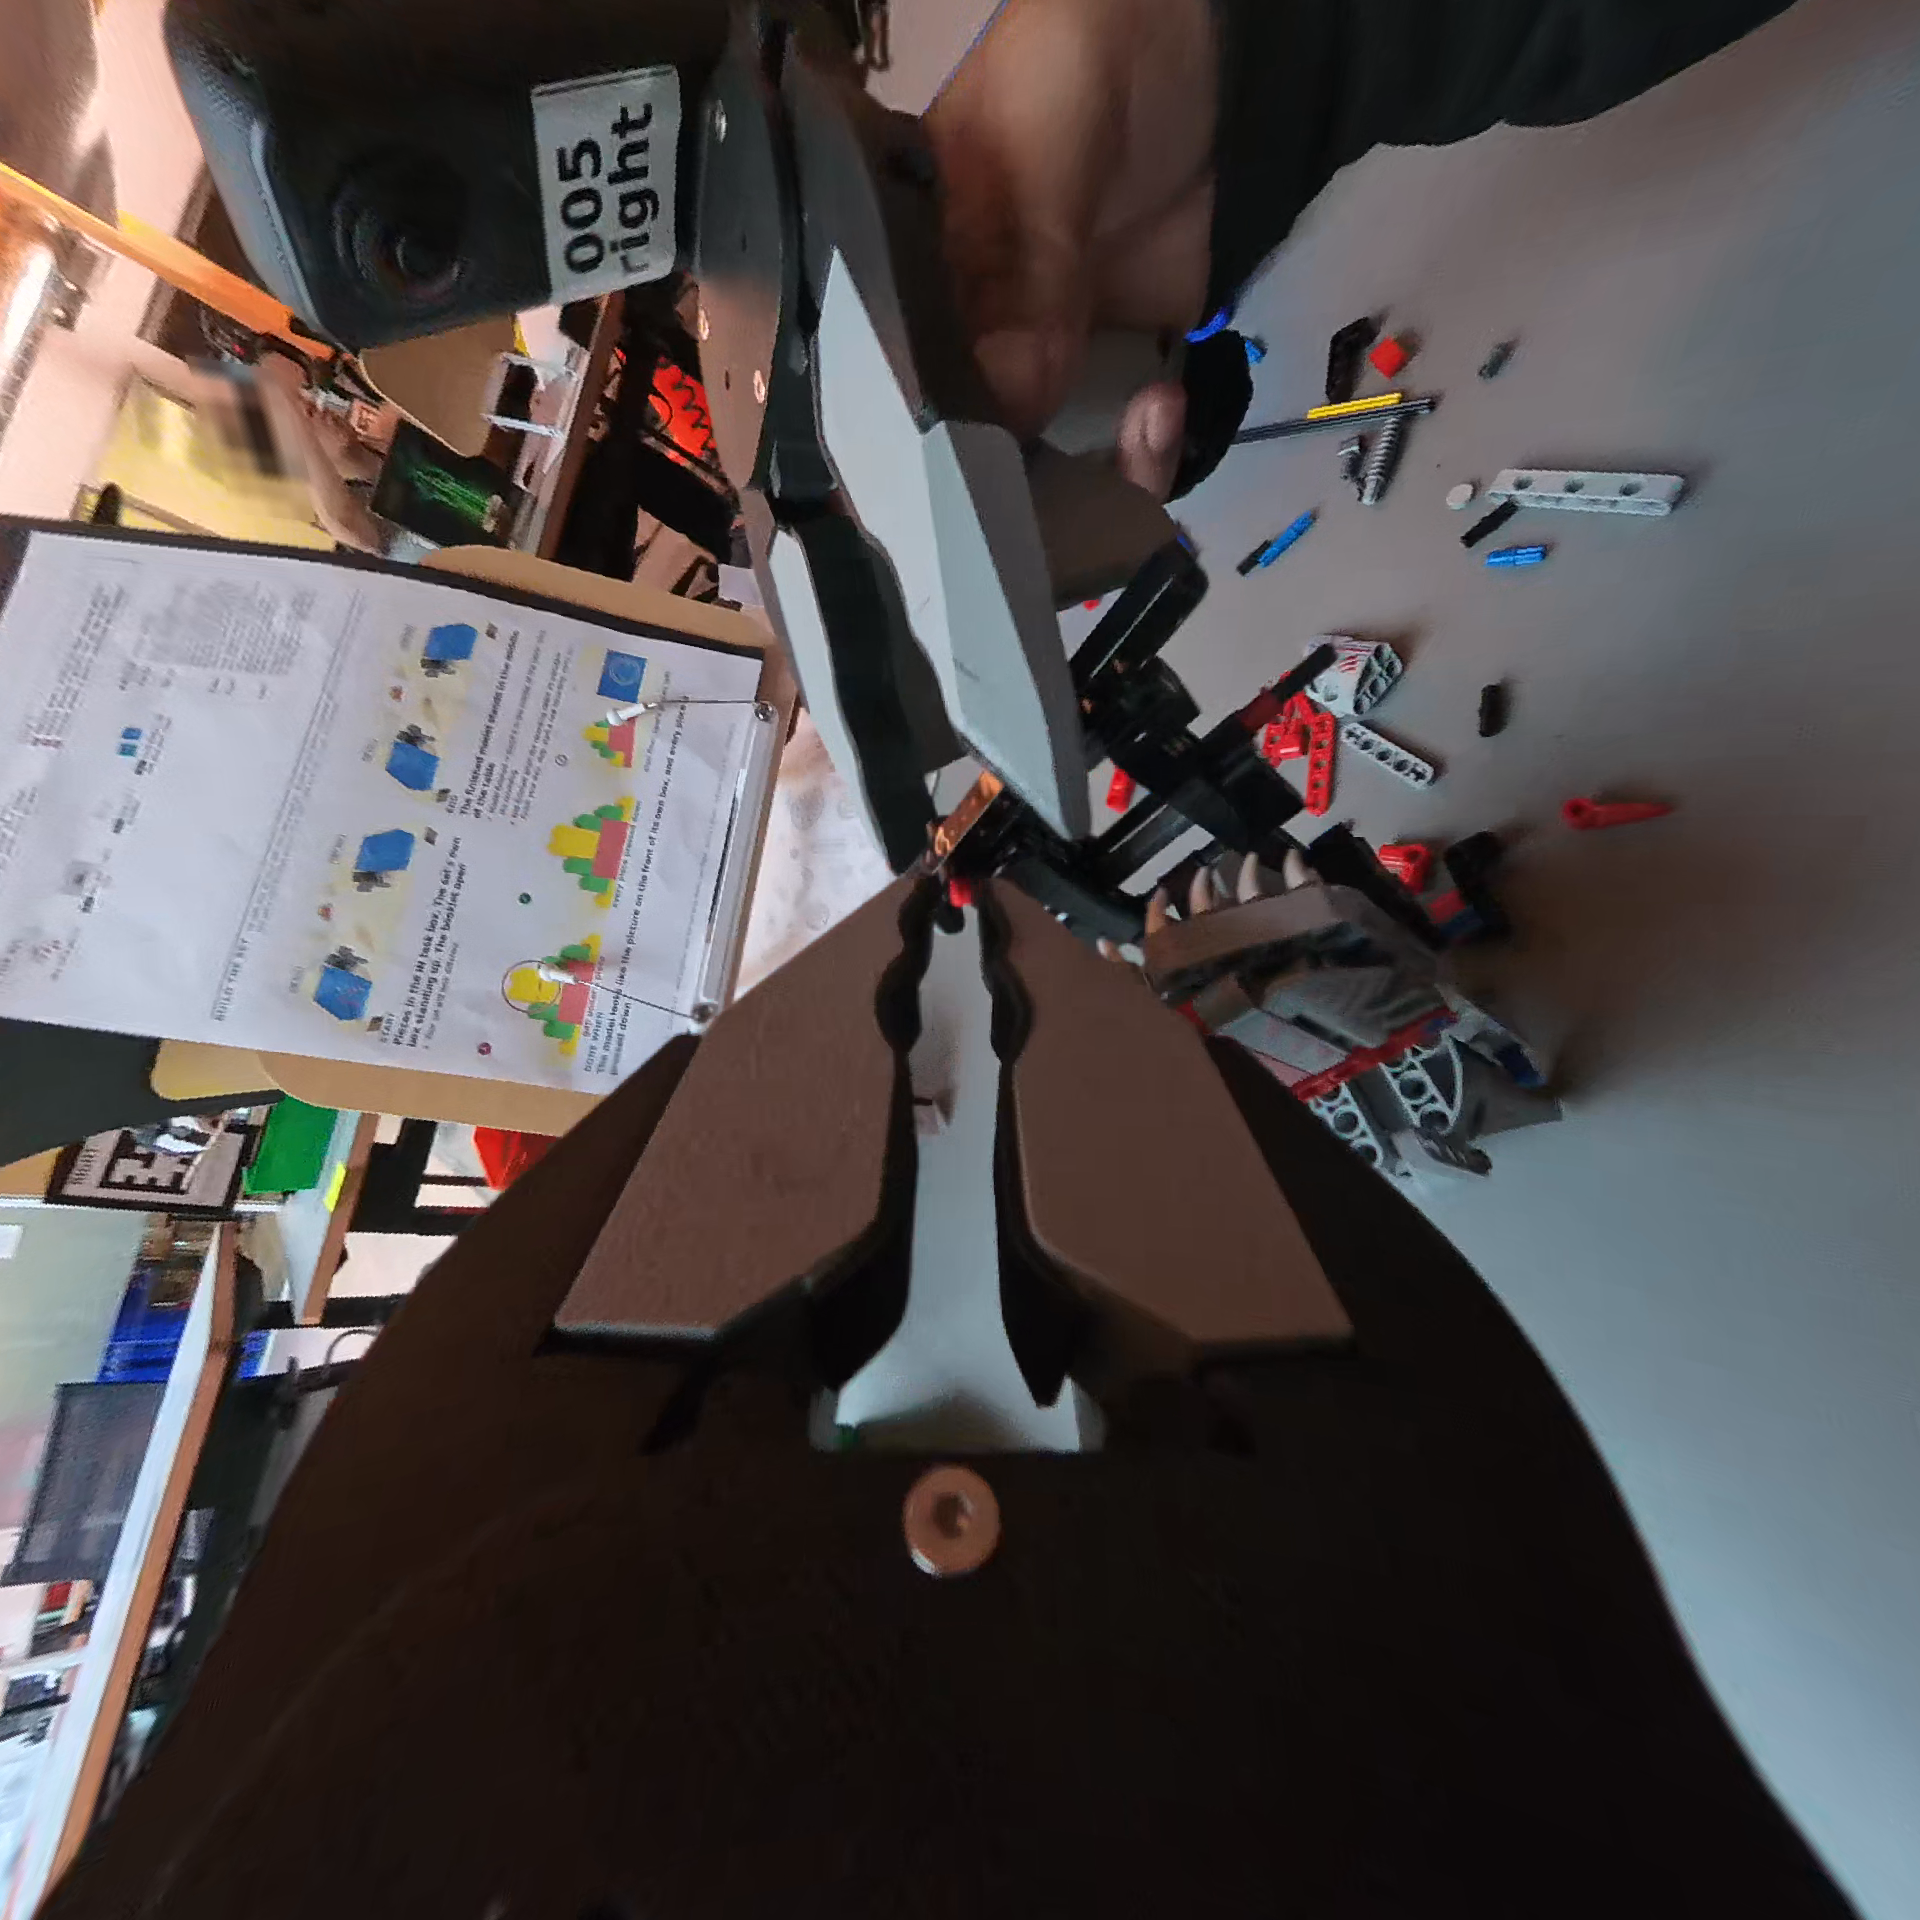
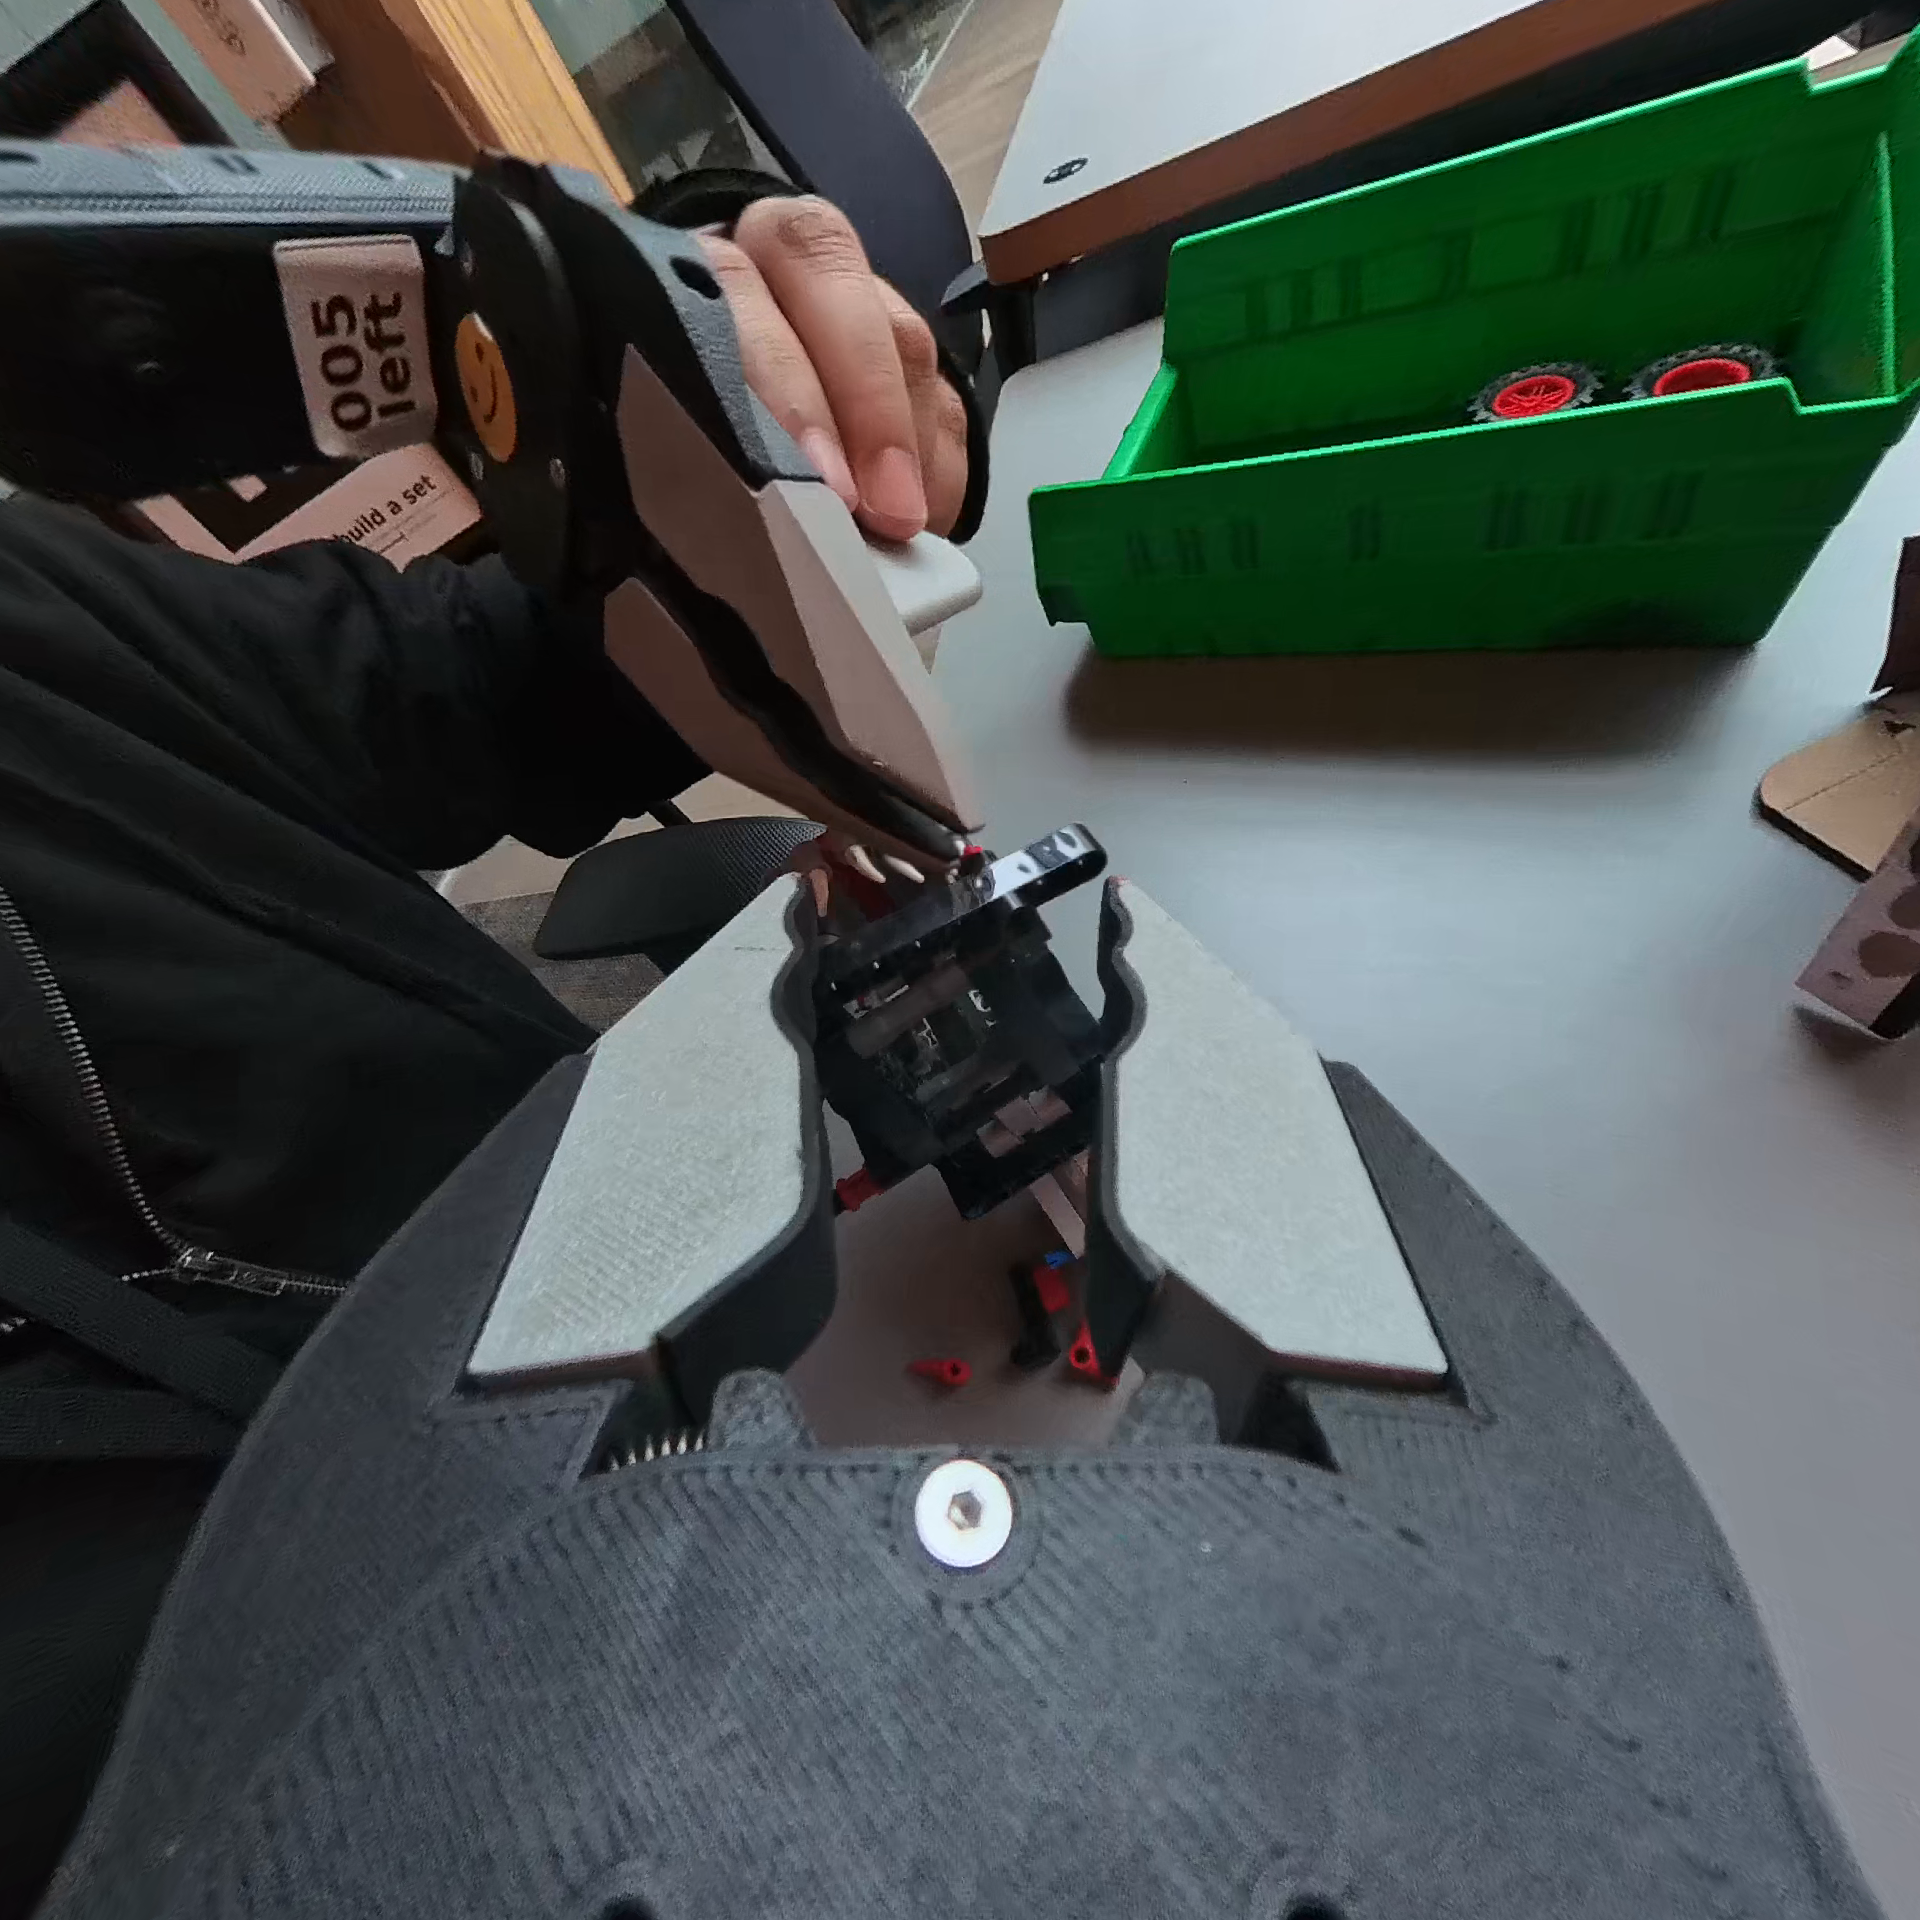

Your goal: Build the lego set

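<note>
Your right gripper (image 2: 956, 997) is clamped on the black lego assembly (image 2: 961, 1049); your left gripper (image 1: 951, 902) pinches a small red pin (image 1: 958, 890) at the assembly's top.

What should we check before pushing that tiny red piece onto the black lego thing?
1. Right gripper holds the black assembly between its fingers: ok.
2. Left gripper pinches the small red piece: ok.
3. Red piece sits at the assembly's top edge: ok.
4. Piece lined up with its hole: cannot tell, too small.
5. Spare parts within sight on the table: ok.
6. Green bin stands apart from the work: ok.
</note>
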